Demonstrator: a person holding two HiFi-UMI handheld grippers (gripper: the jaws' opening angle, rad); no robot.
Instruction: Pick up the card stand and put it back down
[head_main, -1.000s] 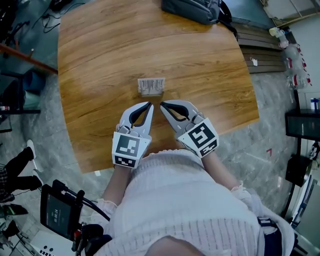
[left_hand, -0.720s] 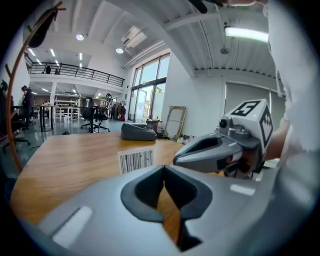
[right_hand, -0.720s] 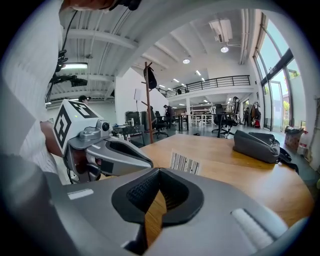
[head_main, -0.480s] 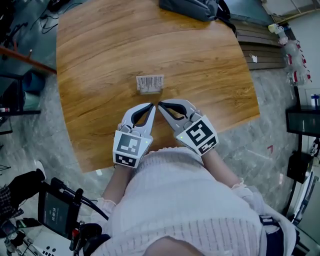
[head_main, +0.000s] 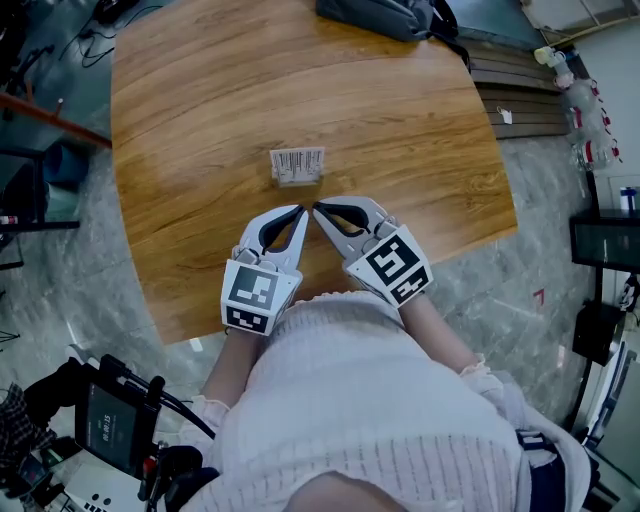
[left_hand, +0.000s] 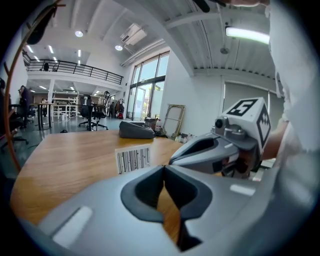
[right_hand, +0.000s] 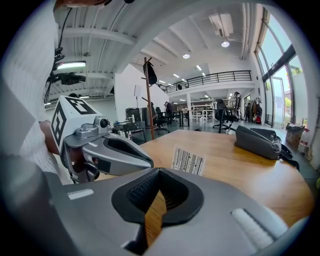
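Note:
The card stand (head_main: 297, 165), a small upright holder with a barcode card, stands on the wooden table (head_main: 200, 110) a short way beyond both grippers. It also shows in the left gripper view (left_hand: 133, 159) and the right gripper view (right_hand: 187, 160). My left gripper (head_main: 302, 209) and right gripper (head_main: 316, 208) rest side by side near the table's front edge, tips almost touching, both shut and empty. Each gripper appears in the other's view: the right gripper (left_hand: 172, 161) and the left gripper (right_hand: 151, 163).
A dark grey bag (head_main: 385, 18) lies at the table's far edge, also seen as the bag (right_hand: 257, 140) on the right. A tablet on a stand (head_main: 110, 428) sits on the floor at the lower left. Office chairs and a coat rack (right_hand: 148, 95) stand beyond the table.

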